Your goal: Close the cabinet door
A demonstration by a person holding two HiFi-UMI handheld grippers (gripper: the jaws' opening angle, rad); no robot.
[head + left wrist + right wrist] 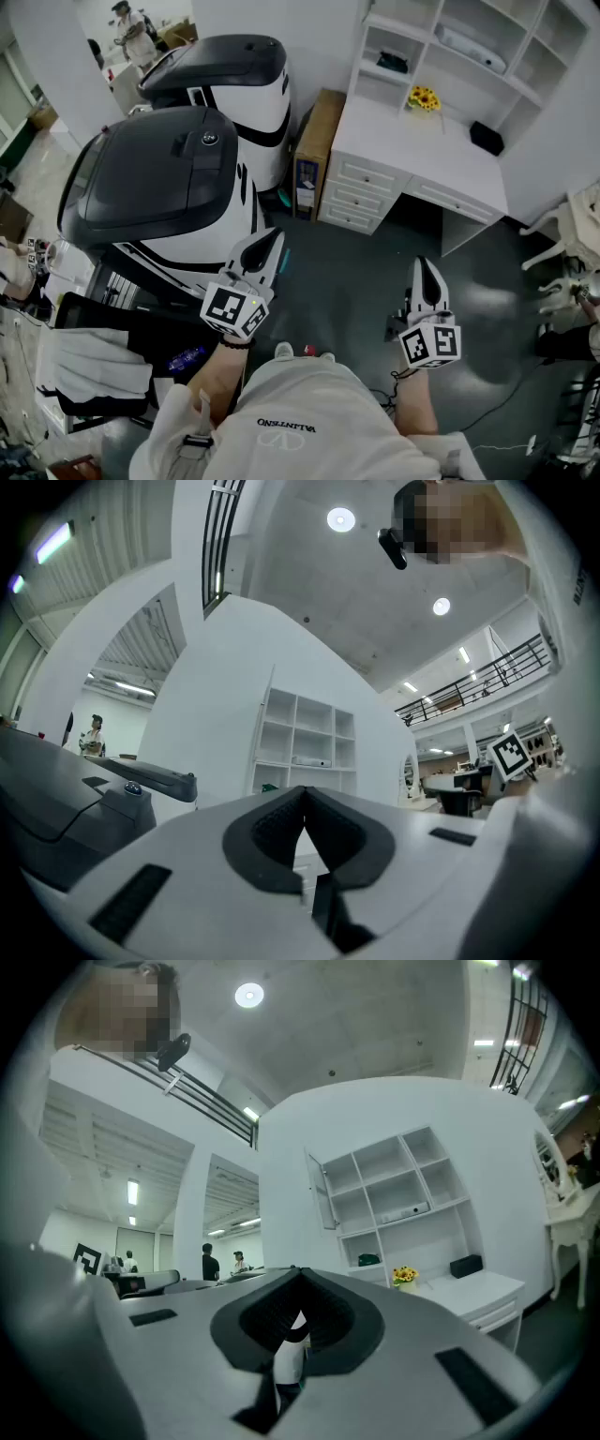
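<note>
Person in a white top stands on the dark floor (347, 281) with a tool in each hand, both aimed toward the white bench (412, 141) and the shelf unit (394, 1194) on top of it. Left tool (274, 236) is closed, tips meeting, nothing between them. Right tool (427, 267) is likewise closed and empty.

The cabinet door (324, 1194) shows in the right gripper view at the unit's upper left corner, approx. two compartments tall. Its long axis is upright and the leaf is swung out from the unit's front into the room, so it is seen nearly edge-on and not flush with the shelves. It is well apart from both tools.

On the bench: a bunch of yellow flowers (424, 97) near the back and a small black box (486, 138) toward the right end. Drawers (361, 192) sit under the bench's left part. A brown box (319, 131) leans just beside the bench's left end.

Left of that, two white-and-black machines — one (159, 178) near the left tool, the other (234, 75) behind it.
</note>
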